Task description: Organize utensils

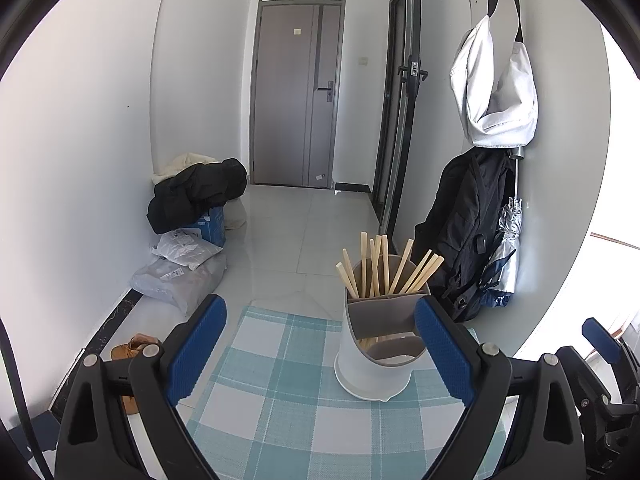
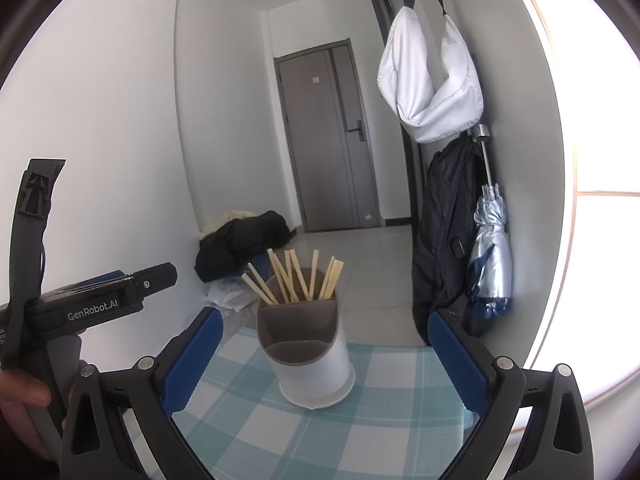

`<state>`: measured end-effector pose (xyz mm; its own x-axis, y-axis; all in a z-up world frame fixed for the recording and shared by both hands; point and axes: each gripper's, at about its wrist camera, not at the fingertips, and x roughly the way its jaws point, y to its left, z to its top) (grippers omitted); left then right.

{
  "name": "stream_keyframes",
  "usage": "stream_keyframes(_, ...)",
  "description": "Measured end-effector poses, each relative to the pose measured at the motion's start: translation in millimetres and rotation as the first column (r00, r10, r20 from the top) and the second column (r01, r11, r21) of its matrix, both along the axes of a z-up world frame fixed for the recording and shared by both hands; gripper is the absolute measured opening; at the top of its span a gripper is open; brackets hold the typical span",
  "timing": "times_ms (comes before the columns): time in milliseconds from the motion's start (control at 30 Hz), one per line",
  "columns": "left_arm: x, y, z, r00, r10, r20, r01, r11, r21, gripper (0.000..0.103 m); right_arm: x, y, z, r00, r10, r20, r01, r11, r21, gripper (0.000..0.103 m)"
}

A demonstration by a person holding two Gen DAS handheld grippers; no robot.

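Utensil holder (image 1: 374,360) upright on table (image 1: 280,420), right of centre in left wrist view, on teal-white checked cloth (image 1: 256,364). White round body, grey insert, sloped front opening, divider across top. Rear compartment holds bundle of pale wooden chopsticks (image 1: 380,268), fanned, ends up; front compartment looks empty. Left gripper (image 1: 320,354): blue-padded fingers apart, nothing between, right finger just beside holder. Right gripper (image 2: 326,362): fingers apart, holder between them, not touching. Hand (image 2: 24,396) holds left gripper.
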<state>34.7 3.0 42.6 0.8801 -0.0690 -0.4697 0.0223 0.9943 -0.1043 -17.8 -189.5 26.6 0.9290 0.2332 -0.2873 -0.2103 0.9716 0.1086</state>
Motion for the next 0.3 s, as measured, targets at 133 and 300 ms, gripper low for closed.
stream_keyframes(133,1.3,-0.2,-1.7,1.0,0.004,-0.016,-0.004,1.0,0.005,0.093,-0.6,-0.2,0.1,1.0,-0.005,0.001,0.005,1.0,-0.005,0.103)
stream_keyframes(300,2.2,1.5,-3.4,1.0,0.001,-0.025,-0.001,1.0,-0.009,0.093,-1.0,-1.7,-0.1,1.0,-0.011,-0.004,0.011,1.0,-0.003,0.103)
